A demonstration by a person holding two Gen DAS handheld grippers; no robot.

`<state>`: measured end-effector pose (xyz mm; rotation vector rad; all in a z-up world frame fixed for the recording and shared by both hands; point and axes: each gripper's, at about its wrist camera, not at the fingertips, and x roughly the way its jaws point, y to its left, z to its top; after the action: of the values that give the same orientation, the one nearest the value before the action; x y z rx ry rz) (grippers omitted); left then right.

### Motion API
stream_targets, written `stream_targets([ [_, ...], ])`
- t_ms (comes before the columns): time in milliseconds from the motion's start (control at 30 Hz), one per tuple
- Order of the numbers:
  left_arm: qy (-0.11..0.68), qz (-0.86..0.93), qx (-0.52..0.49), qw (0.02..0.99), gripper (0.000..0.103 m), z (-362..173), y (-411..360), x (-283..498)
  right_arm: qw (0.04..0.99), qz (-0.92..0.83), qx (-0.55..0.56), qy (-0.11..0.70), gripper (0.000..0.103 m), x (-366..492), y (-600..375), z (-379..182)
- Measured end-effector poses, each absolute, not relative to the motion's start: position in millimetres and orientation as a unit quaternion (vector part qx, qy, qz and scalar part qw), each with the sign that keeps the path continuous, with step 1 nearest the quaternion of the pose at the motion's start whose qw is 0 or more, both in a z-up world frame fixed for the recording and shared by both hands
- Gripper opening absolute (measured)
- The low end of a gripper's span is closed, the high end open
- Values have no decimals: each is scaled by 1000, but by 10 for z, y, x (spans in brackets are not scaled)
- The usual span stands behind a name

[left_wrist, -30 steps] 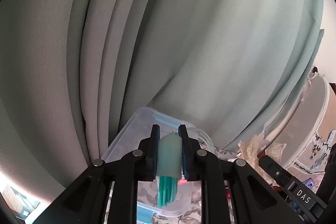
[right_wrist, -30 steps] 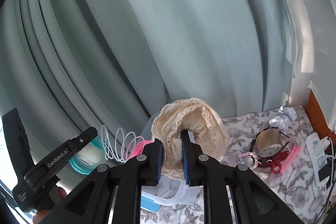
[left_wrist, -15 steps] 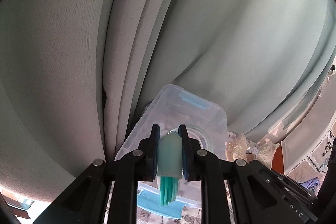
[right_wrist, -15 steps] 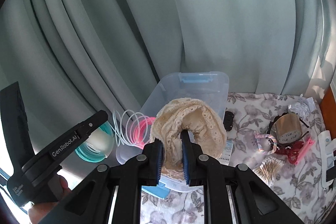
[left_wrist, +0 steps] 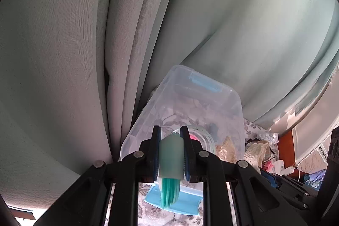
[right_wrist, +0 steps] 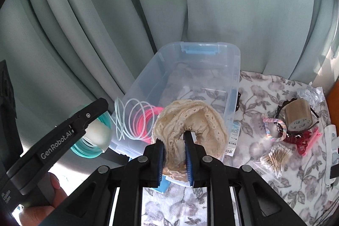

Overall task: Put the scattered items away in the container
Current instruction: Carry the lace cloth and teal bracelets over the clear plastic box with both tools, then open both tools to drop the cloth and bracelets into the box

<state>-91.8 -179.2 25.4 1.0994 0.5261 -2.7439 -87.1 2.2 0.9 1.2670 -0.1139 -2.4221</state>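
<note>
- Clenched in the right gripper (right_wrist: 174, 154), a cream lace cloth (right_wrist: 190, 120), soft and scalloped, held over the near end of the clear plastic container (right_wrist: 233, 69).
- Gripped by the left gripper (left_wrist: 171, 157), a pale spool of teal, white and pink coils (right_wrist: 135, 118), springy, beside the container's left wall.
- Inside the container: nothing settled yet.
- Left on the floral cloth, right of the container: tape roll (right_wrist: 297, 113), cotton swabs (right_wrist: 275, 157), red clip (right_wrist: 300, 141).

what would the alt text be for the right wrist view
The right gripper is clamped on a cream lace fabric piece in front of a clear plastic bin on a floral cloth. At left, the left gripper holds a coil of teal, white and pink rings; tape, cotton swabs and hair clips lie scattered at right.
</note>
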Motion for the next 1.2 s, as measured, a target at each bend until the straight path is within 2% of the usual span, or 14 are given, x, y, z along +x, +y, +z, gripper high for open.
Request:
stream_targets([
  [333,175,-905,382,70,18,155,-1810,-906,199,-862,467,-16,23,-893,-73,-85],
  [400,175,-904,383,72,18,164,-1813,-886,200,-861,468,-17,26,-899,-82,-94],
  [500,173,-903,386,72,19,162,-1810,-873,205,-857,472,-11,37,-895,-107,-121],
  [600,171,-903,387,69,27,157,-1787,-875,204,-859,470,-3,43,-878,-119,-133],
  [667,168,-906,383,65,40,177,-1768,-862,205,-859,469,-3,50,-870,-113,-134],
  [733,164,-908,381,60,47,203,-1743,-849,206,-860,466,-4,53,-859,-97,-128],
  [933,155,-907,387,56,54,217,-1685,-841,205,-862,464,-11,59,-832,-44,-115],
  [1200,148,-909,386,51,65,236,-1644,-813,203,-866,456,-17,75,-782,12,-87],
])
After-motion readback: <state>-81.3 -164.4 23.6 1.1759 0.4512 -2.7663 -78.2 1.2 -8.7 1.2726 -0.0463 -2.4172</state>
